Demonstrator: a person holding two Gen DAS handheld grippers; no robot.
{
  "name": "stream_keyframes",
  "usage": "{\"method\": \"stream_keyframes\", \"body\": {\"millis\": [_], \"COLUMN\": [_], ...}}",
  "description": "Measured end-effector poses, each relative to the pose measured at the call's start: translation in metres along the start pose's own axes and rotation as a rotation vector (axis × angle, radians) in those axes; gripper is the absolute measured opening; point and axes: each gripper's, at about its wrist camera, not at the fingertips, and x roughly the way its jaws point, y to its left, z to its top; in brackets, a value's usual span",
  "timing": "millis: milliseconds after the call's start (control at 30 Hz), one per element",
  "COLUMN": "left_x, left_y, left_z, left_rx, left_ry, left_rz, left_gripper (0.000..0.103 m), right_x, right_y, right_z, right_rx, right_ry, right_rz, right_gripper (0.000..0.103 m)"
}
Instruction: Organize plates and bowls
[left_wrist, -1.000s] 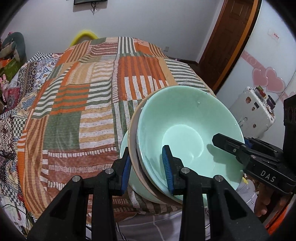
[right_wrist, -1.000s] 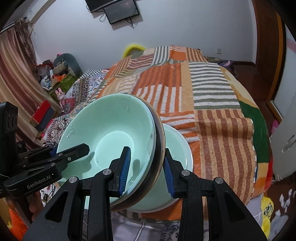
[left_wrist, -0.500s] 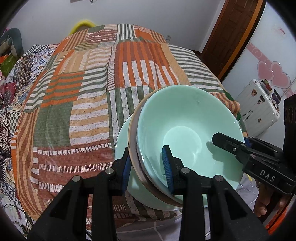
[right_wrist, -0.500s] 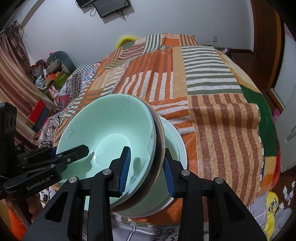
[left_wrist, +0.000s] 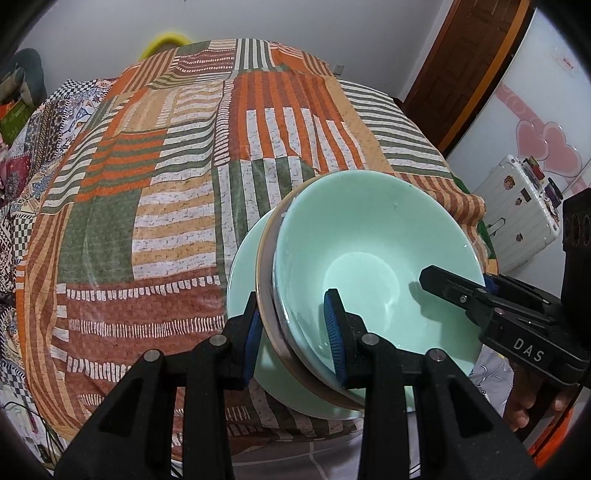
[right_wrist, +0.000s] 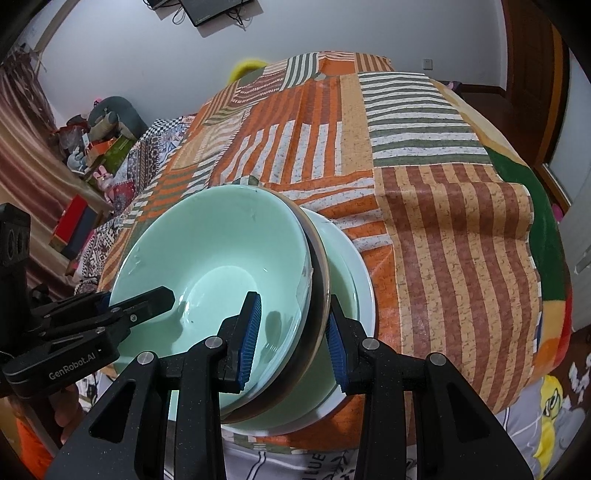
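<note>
In the left wrist view, our left gripper is clamped across the near-left rim of a stack: a glossy mint-green bowl nested in a thin brown-edged plate. One blue ribbed pad sits inside the bowl, the other against the plate's underside. A pale green plate lies directly beneath on the striped patchwork cloth, showing at nine o'clock of the stack. Whether the stack already touches it we cannot tell. The right gripper comes in from three o'clock, one finger over the bowl's rim.

In the right wrist view, our right gripper pinches the stack's opposite rim the same way, with the bowl at eleven o'clock and the lower plate at one o'clock. The left gripper reaches in from nine o'clock. Both hands look equally near. We judge that the coming move turns on the stack sitting straight above the lower plate; glazed, slick surfaces could slide if the stack is set down off-centre.
</note>
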Motion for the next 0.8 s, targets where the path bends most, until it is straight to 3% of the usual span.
{"method": "stream_keyframes", "body": {"millis": [300, 400, 600, 800], "left_x": [-0.001, -0.01, -0.051, -0.117], "left_y": [0.002, 0.0, -0.004, -0.012], "left_z": [-0.004, -0.007, -0.009, -0.013], "left_rx": [-0.01, 0.0, 0.03, 0.049], "left_ry": [0.0, -0.017, -0.112, -0.287], "left_rz": [-0.022, -0.012, 0.016, 0.008], "left_gripper": [0.035, 0.036, 0.036, 0.041], "right_x": [0.002, -0.006, -0.036, -0.077], "right_y": [-0.004, -0.005, -0.001, 0.023], "right_z": [-0.003, -0.005, -0.005, -0.003], "right_rx": [0.021, 0.015, -0.007, -0.086], "right_ry": [0.002, -0.015, -0.076, -0.188], "right_rz": [0.036, 0.006, -0.018, -0.027], "right_gripper": [0.034, 0.045, 0.046, 0.046]}}
